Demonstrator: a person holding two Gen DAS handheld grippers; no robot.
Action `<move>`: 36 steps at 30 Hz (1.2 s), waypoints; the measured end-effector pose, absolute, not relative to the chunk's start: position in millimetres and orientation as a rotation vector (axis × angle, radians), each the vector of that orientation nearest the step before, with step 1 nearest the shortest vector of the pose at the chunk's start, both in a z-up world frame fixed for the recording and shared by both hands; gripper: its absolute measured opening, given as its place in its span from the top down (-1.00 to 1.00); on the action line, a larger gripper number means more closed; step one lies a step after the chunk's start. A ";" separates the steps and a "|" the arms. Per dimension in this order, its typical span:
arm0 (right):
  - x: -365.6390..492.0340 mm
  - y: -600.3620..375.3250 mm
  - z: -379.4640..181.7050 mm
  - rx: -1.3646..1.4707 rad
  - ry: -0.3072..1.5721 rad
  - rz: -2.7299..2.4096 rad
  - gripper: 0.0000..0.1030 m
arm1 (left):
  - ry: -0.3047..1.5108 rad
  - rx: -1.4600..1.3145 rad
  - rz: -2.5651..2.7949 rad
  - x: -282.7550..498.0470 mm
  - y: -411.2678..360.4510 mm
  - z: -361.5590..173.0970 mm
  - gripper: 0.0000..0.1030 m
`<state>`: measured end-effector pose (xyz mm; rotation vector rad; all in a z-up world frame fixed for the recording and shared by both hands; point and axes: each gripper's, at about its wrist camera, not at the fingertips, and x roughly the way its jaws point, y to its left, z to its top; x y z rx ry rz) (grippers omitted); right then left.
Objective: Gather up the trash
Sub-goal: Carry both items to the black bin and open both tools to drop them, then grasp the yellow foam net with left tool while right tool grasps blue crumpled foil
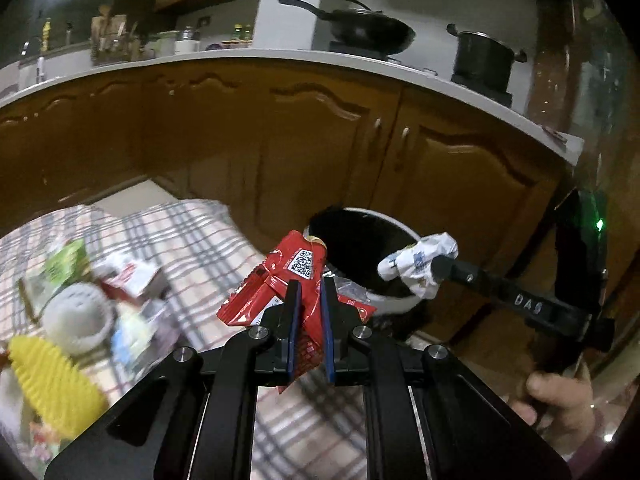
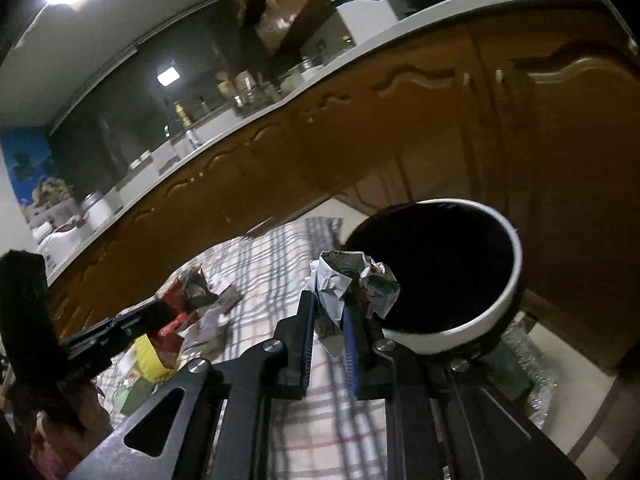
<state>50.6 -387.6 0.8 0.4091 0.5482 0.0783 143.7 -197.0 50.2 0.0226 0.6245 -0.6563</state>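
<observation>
Beside bin [image 1: 394, 304], left hand-held gripper [image 1: 310, 292] pinching red wrapper [image 1: 294, 276]

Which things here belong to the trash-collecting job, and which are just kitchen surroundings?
Part of the job:
- red wrapper, pinched in the left tool
- crumpled paper, pinched in the right tool
- bin
- litter pile on the checked cloth

Just surroundings:
- wok
- pot
- cupboard doors
</observation>
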 end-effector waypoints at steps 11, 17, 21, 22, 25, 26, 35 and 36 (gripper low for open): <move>72.5 -431.1 -2.7 0.415 0.581 0.015 0.73 | 0.669 0.003 -0.743 189.5 -264.0 52.1 0.83; 90.6 -446.4 -13.7 0.416 0.627 -0.008 0.73 | 0.746 -0.013 -0.764 217.2 -293.6 34.9 0.83; 100.7 -450.6 -18.1 0.403 0.651 -0.020 0.73 | 0.762 0.007 -0.772 225.4 -307.7 27.2 0.81; 101.1 -452.5 -19.3 0.401 0.654 -0.022 0.73 | 0.772 0.007 -0.778 227.6 -310.4 23.9 0.81; 106.9 -456.7 -23.5 0.401 0.671 -0.029 0.73 | 0.798 0.014 -0.783 232.1 -316.6 17.0 0.78; 108.6 -456.5 -24.4 0.403 0.677 -0.028 0.70 | 0.812 0.017 -0.786 233.8 -318.7 13.5 0.75; 105.1 -461.0 -26.5 0.443 0.679 -0.026 0.30 | 0.846 -0.003 -0.762 236.5 -311.3 5.3 0.13; 102.8 -460.1 -24.8 0.447 0.674 -0.024 0.30 | 0.841 -0.010 -0.757 234.8 -307.5 6.7 0.13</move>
